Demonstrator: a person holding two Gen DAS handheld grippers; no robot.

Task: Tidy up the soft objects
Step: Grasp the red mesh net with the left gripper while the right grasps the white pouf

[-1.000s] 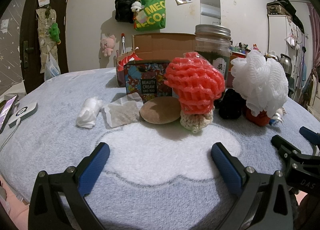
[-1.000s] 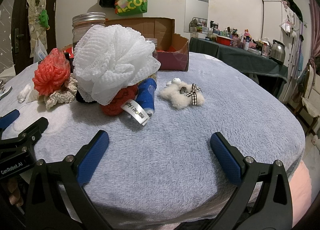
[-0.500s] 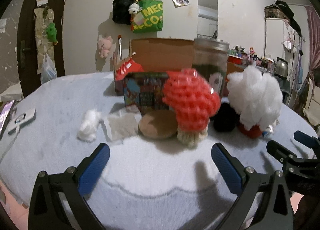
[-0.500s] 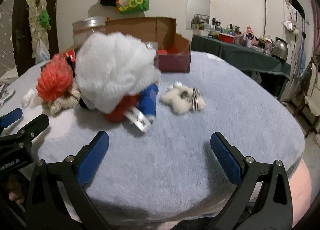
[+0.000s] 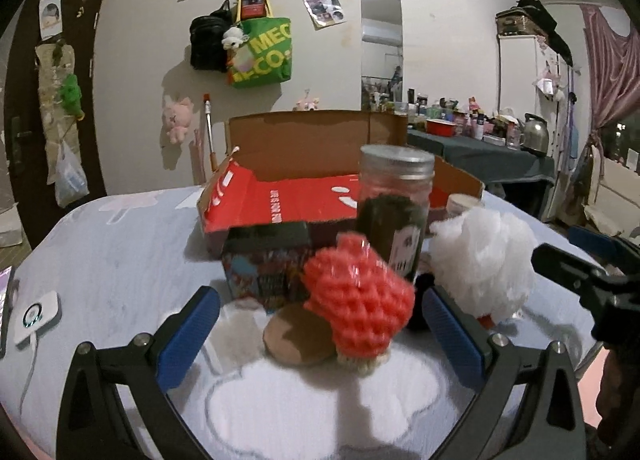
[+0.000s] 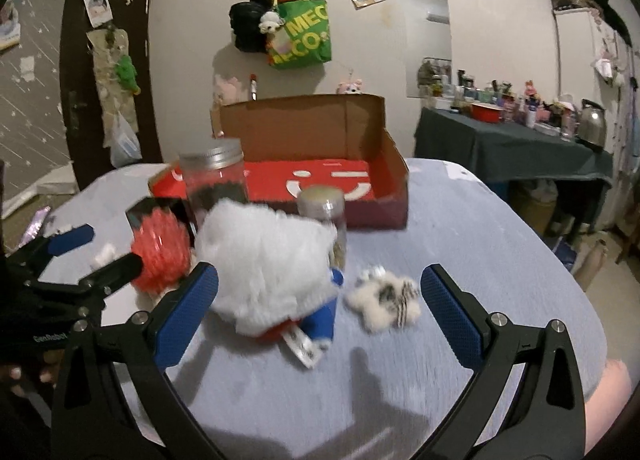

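Both tools stand wide apart and empty: left gripper (image 5: 320,330), right gripper (image 6: 320,312). Nothing is gripped. Nearest, on the blanket-covered table (image 6: 500,244), lie the soft items — a red crochet mushroom (image 5: 360,308), a tan round puff (image 5: 298,334), a white mesh bath pouf (image 6: 266,264) over a blue item, and a small furry toy (image 6: 386,300). Behind them stand two lidded jars and a printed tin. Farthest, the open cardboard box (image 6: 320,164) appears empty. Judgement: sorting not yet begun — every soft item remains outside.
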